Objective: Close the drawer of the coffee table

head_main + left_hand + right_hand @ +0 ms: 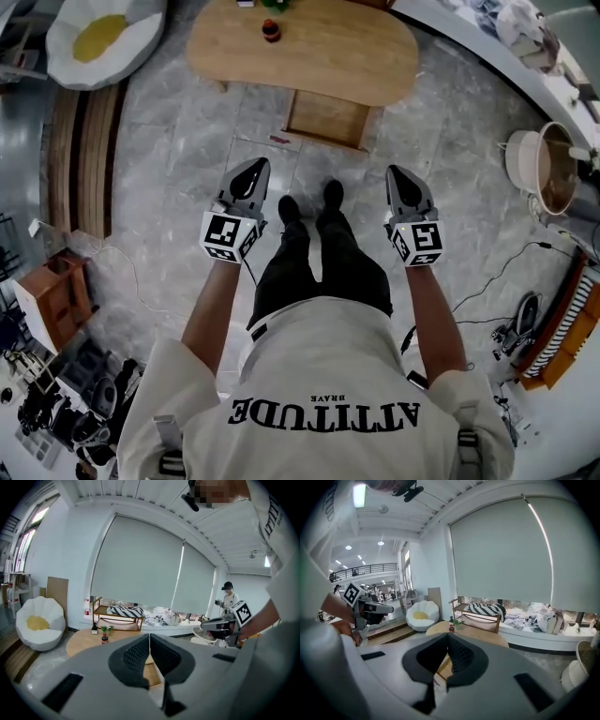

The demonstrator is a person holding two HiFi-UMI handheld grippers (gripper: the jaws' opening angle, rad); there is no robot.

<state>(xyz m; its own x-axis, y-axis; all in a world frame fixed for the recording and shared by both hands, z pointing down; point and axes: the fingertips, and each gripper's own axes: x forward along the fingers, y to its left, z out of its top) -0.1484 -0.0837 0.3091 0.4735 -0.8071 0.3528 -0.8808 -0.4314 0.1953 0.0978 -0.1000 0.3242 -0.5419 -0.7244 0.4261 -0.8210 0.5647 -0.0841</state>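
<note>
At the far left of the head view a white shell-shaped chair (pixel 103 37) with a yellow cushion sits on the floor, beside a strip of wooden boards (pixel 82 155).

The left claw (pixel 254 169) is held out in front of the person, over the grey marble floor (pixel 178 122), its marker cube towards the wrist. In the left gripper view its jaws are clenched together with nothing between them (pixel 150 641).

Ahead of the person stands the rounded wooden bench (pixel 337 66). A small dark bottle with a red band (pixel 271 31) stands near its far edge. The drawer (pixel 328 117) is pulled out from the bench's near side, towards the person, and its wooden inside is open to view. The person's dark shoes (pixel 309 202) are on the floor near the drawer's front. Both claws are apart from the drawer, one on either side of the legs, pointing towards the bench.

The right claw (pixel 397 174) is level with the left one. In the right gripper view its jaws are likewise clenched and empty (pixel 448 641).

Further right a white round tub (pixel 534 169) with a brown inside stands near the curved window ledge, and a dark cable (pixel 506 267) trails across the floor.
</note>
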